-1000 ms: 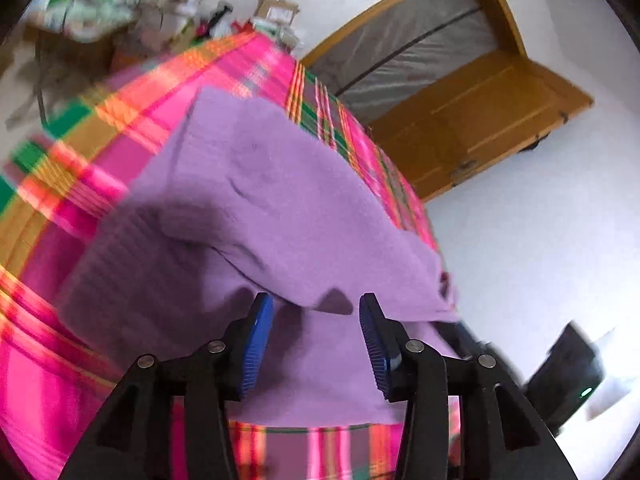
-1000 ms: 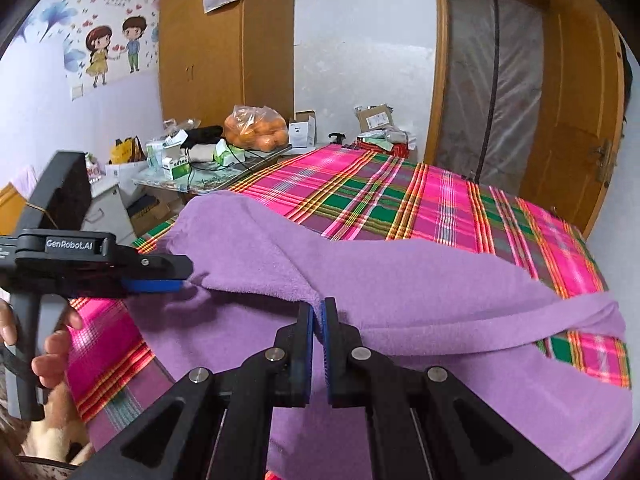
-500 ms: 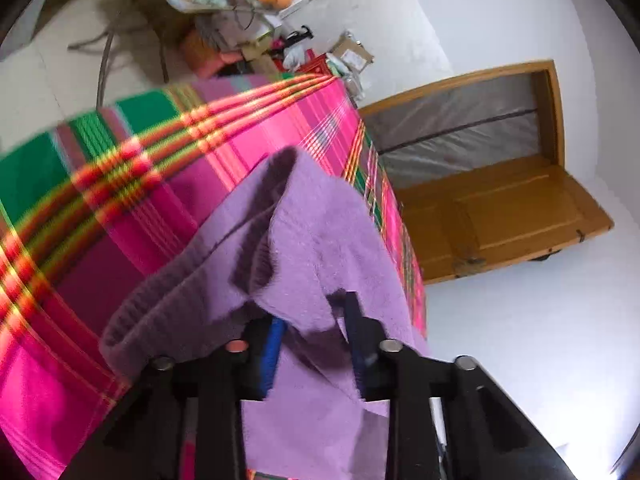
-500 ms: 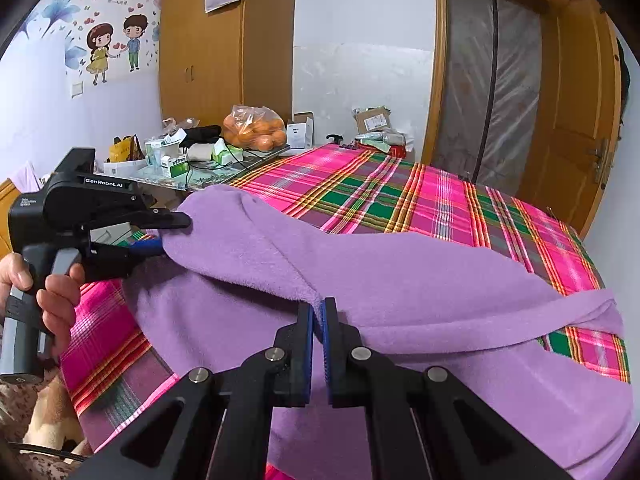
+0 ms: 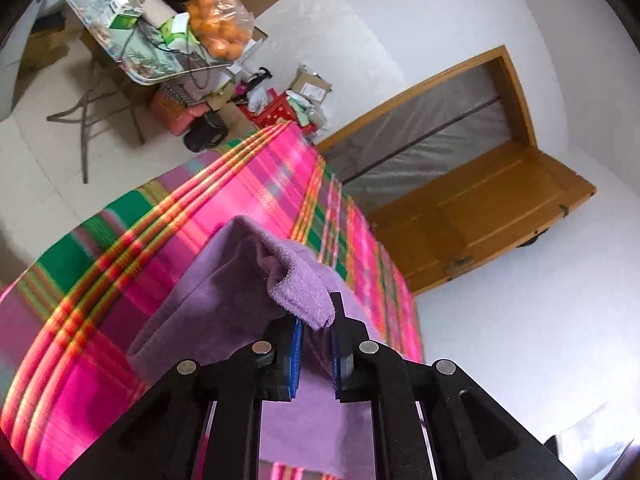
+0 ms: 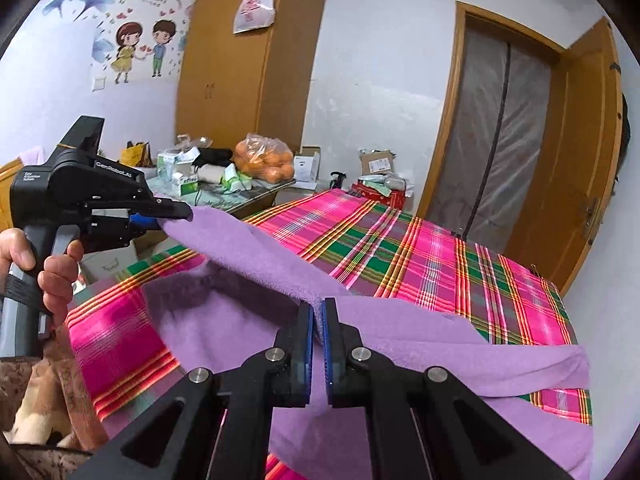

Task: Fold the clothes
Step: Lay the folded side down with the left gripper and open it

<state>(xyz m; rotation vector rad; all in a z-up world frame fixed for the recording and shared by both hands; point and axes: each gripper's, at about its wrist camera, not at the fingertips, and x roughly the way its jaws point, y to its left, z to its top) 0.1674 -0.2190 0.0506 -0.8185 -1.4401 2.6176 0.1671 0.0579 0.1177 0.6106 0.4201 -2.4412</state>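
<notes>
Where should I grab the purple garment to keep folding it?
Grip the purple garment along its raised near edge, coming in from the near side of the bed. That edge is thin and stands off the bed; the left gripper and right gripper already pinch it there.

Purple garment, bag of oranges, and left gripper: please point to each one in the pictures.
purple garment (image 6: 420,332): right wrist view, on its lifted fold.
bag of oranges (image 6: 264,158): right wrist view, on the fruit.
left gripper (image 5: 314,340): left wrist view, between the fingertips.
</notes>
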